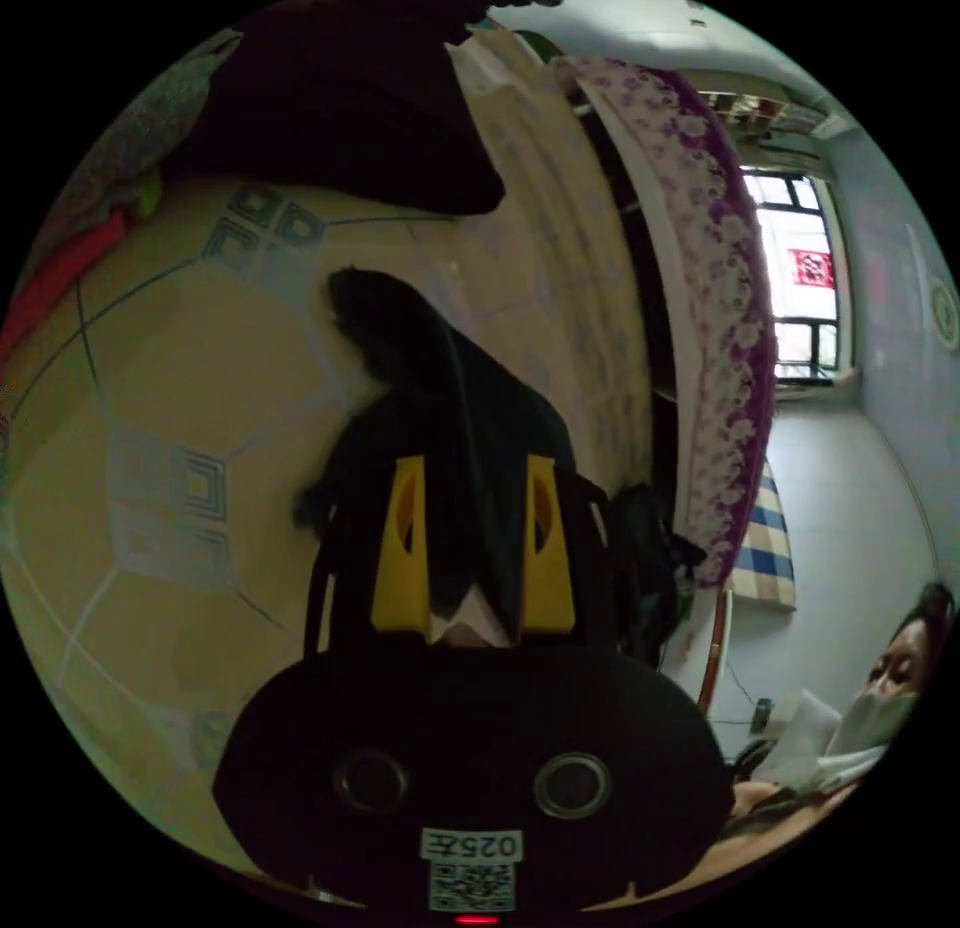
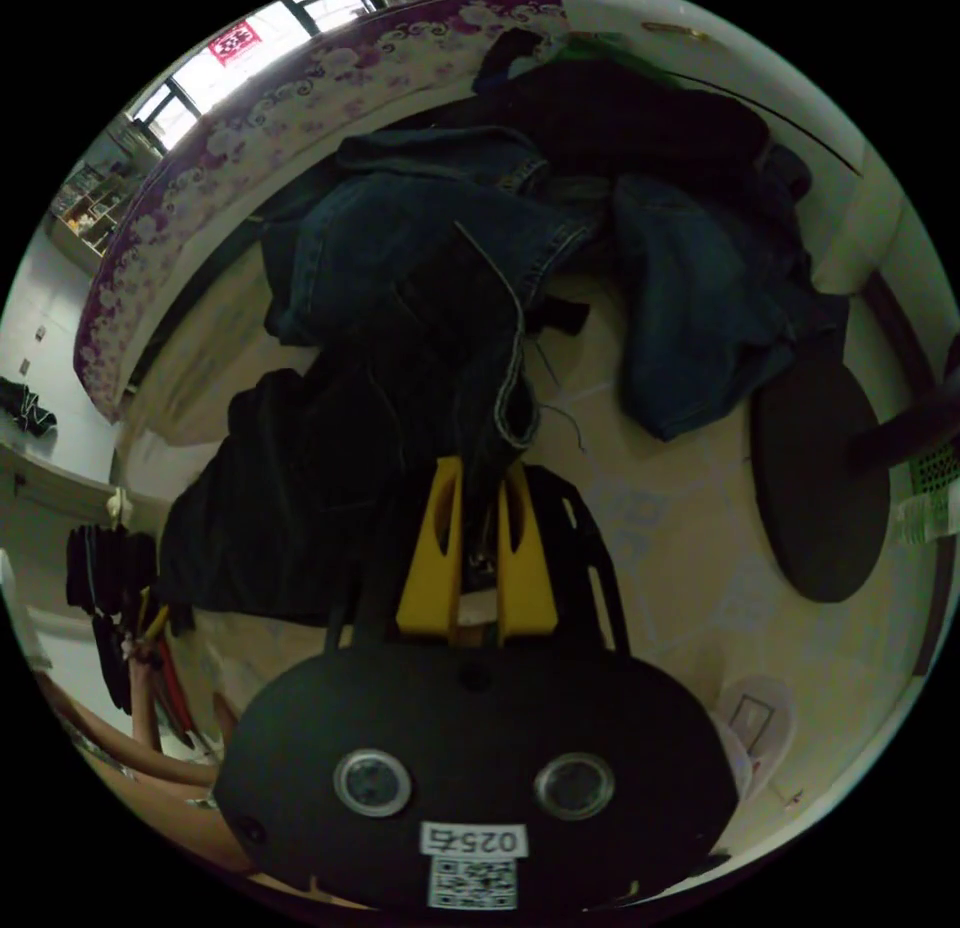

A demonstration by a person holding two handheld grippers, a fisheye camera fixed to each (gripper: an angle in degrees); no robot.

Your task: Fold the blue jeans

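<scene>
In the left gripper view my left gripper [image 1: 472,478] is shut on a fold of the dark blue jeans [image 1: 440,388], which drape over and between its yellow jaws above a beige patterned bed sheet [image 1: 150,448]. In the right gripper view my right gripper [image 2: 478,478] is shut on a stitched edge of the jeans [image 2: 420,268]. From there the denim runs away in a rumpled heap across the sheet [image 2: 650,528].
A second dark garment [image 1: 350,108] lies farther along the bed. Red cloth [image 1: 60,268] sits at the sheet's edge. A purple floral bed skirt [image 1: 720,298] borders the mattress. A round black object [image 2: 820,488] rests on the sheet. A person sits low beside the bed.
</scene>
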